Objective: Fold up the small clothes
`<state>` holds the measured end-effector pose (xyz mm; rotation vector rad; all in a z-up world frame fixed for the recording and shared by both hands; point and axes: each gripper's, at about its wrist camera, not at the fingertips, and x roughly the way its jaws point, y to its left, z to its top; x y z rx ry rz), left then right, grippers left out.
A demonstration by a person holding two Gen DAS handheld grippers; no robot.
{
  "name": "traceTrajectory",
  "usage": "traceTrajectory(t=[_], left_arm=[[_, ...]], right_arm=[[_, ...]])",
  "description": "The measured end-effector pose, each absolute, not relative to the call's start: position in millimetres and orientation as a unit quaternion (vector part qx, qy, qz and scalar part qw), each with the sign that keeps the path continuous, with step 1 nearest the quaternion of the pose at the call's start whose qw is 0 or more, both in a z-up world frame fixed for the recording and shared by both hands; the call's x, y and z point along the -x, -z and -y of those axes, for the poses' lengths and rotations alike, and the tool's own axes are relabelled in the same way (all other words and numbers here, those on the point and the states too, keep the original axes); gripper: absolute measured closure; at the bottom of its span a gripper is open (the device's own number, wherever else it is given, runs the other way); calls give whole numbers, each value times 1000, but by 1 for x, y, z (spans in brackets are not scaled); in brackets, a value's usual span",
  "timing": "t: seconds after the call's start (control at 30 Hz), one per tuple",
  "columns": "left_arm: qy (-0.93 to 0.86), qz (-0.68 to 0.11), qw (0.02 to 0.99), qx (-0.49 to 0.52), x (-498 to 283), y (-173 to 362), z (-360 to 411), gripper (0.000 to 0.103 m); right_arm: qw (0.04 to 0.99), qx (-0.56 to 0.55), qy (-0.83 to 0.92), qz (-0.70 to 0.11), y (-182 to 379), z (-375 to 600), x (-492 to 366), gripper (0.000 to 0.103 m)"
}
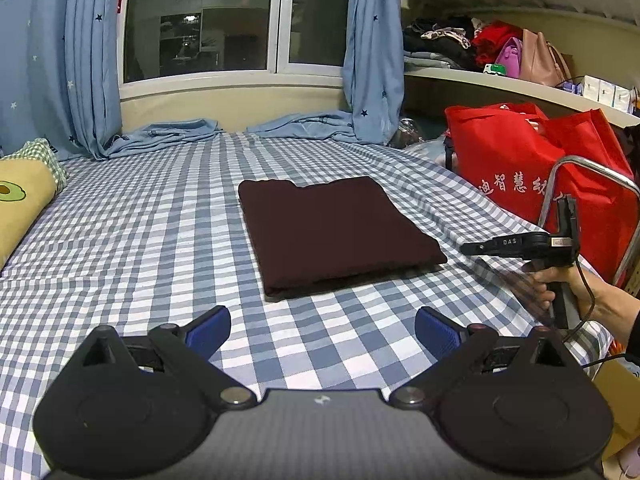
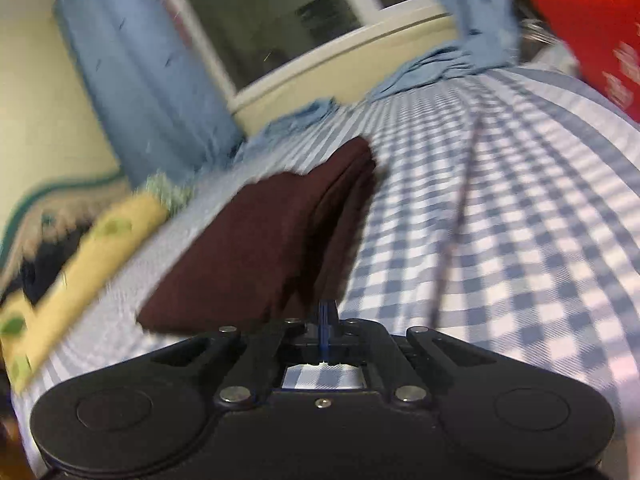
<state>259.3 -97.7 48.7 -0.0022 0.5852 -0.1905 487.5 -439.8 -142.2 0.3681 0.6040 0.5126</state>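
Observation:
A dark maroon garment [image 1: 336,236] lies folded into a flat rectangle on the blue-and-white checked bed sheet [image 1: 140,240]. My left gripper [image 1: 322,334] is open and empty, hovering just in front of the garment's near edge. My right gripper [image 1: 470,248] is held to the right of the garment, off its near right corner, apart from it. In the blurred right wrist view the garment [image 2: 260,244] lies just ahead and to the left, and the right gripper [image 2: 326,316] has its blue pads pressed together with nothing between them.
A yellow avocado-print pillow [image 1: 20,204] lies at the left. Blue star curtains [image 1: 92,60] pool at the window end. Red bags [image 1: 532,160] and a metal bed rail [image 1: 560,184] stand at the right, below shelves [image 1: 520,80] of clothes and bags.

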Motion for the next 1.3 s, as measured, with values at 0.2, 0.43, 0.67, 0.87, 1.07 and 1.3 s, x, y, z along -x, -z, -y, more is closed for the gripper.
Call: traceTrajectory(t=[0.2,0.43,0.67,0.87,1.07,1.3], left_arm=[[97,-292,951,0,-265,-44,104,3],[95,-295,951,-7,-264,-43,105,2],[88,-299,950,4,-267,-46,93,2],[91,-294,951,20,-275,-45,82,1],[100,-303,947,34,-286,-35,74,1],[99,-324,939,60,-315,-12,61,1]], right_arm=[[906,-151,-261,-296,134,417,-483,84],[899,-107,-317,-281,118,345,-494,80],[910,-74,-216,-346,130,347,-510,101],[925,-102,-249,-268,86,355,-453,24],[906,-156,-280,-276,47,370,-426,1],[911,-121,-272,-287,27,366,-445,1]])
